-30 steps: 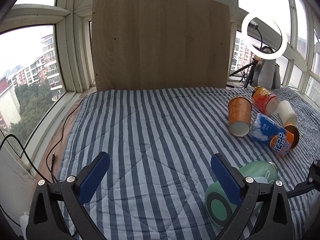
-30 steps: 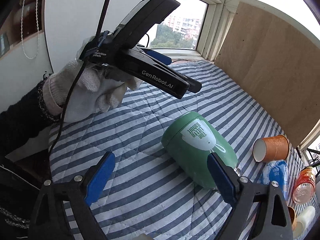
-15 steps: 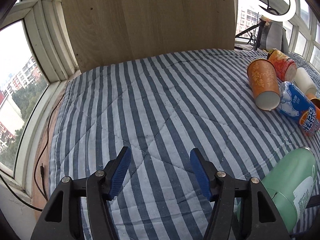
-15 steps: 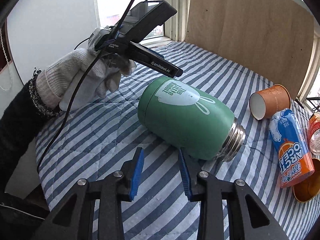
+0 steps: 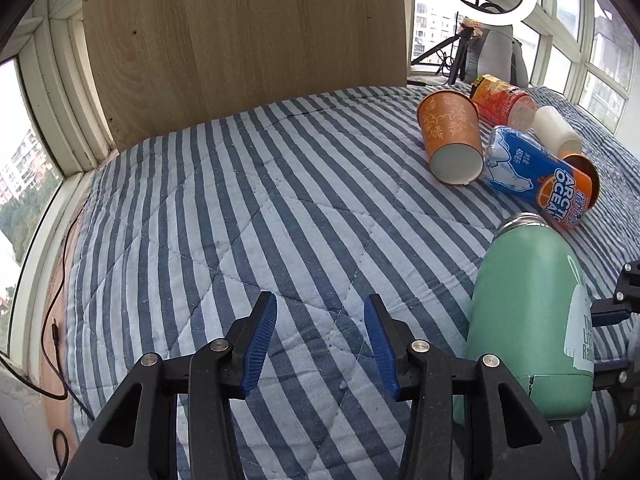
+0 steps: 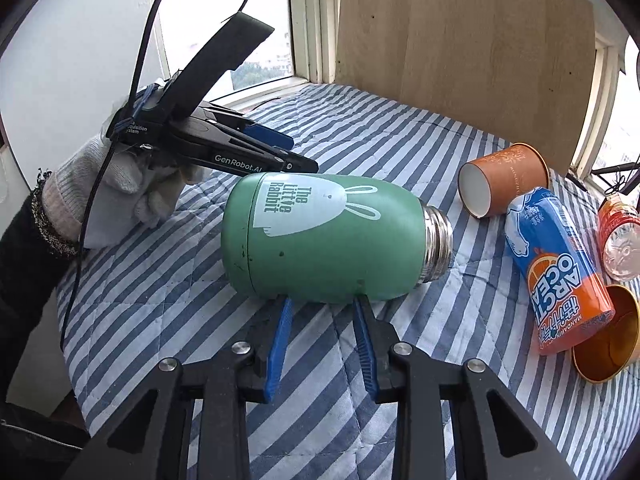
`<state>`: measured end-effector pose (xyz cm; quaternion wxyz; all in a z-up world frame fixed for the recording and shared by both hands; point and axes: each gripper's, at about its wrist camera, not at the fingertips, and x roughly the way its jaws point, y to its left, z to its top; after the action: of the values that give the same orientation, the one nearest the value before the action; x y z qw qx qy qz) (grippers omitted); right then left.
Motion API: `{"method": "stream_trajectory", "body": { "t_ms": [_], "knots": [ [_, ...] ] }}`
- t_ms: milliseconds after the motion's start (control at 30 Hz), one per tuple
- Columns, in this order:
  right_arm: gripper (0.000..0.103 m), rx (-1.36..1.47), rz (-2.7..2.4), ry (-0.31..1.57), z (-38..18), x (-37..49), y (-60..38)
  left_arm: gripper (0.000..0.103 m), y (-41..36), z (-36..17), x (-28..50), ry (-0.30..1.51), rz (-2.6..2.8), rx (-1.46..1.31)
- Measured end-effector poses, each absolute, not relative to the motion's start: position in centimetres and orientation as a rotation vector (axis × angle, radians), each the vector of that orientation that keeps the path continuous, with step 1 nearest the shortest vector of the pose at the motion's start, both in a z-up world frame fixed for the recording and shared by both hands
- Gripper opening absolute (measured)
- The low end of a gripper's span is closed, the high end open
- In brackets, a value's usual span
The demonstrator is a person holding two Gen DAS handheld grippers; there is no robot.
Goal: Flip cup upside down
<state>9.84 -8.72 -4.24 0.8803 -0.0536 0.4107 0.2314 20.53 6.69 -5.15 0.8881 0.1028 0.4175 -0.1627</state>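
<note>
A green metal cup [image 6: 324, 236] with a white rabbit print and a threaded steel mouth lies on its side on the striped quilt, mouth to the right. My right gripper [image 6: 322, 300] is partly open, its blue fingertips at the cup's near side, nothing between them. The cup also shows in the left wrist view [image 5: 528, 316] at the right. My left gripper [image 5: 320, 312] is partly open and empty over the quilt, left of the cup. In the right wrist view it [image 6: 224, 148] hovers just behind the cup in a gloved hand.
An orange paper cup [image 6: 500, 178], a blue and orange drink carton [image 6: 556, 268], a red snack cup [image 6: 622, 240] and a gold cup [image 6: 608, 336] lie on the quilt [image 5: 240, 220] at the right. A wooden board [image 5: 240, 40] stands at the back. A cable [image 5: 56, 320] lies by the left sill.
Both grippers have narrowed from wide open to partly open. The green cup has turned side-on in the right wrist view, and my right gripper has closed in on its near side.
</note>
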Motion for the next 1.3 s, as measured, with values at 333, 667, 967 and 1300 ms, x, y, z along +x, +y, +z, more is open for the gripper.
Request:
{"method": "stream_trajectory", "body": {
  "t_ms": [333,667,967,1300],
  "knots": [
    [0.029,-0.226,0.406,0.848,-4.3,7.1,-11.0,0.075,3.8,-3.6,15.3,0.750,-0.357,0.263],
    [0.082,-0.153,0.376,0.747,-1.4,3.6,-10.5,0.083,7.1,-3.8,14.4,0.721,-0.356,0.178],
    [0.064,-0.141,0.381,0.719,-2.9,4.2,-8.6,0.081,6.5,-3.7,9.9,0.677,-0.515,0.233],
    [0.038,-0.047,0.386,0.755,-3.6,5.6,-9.6,0.079,5.1,-3.9,7.9,0.692,-0.638,0.234]
  ]
}}
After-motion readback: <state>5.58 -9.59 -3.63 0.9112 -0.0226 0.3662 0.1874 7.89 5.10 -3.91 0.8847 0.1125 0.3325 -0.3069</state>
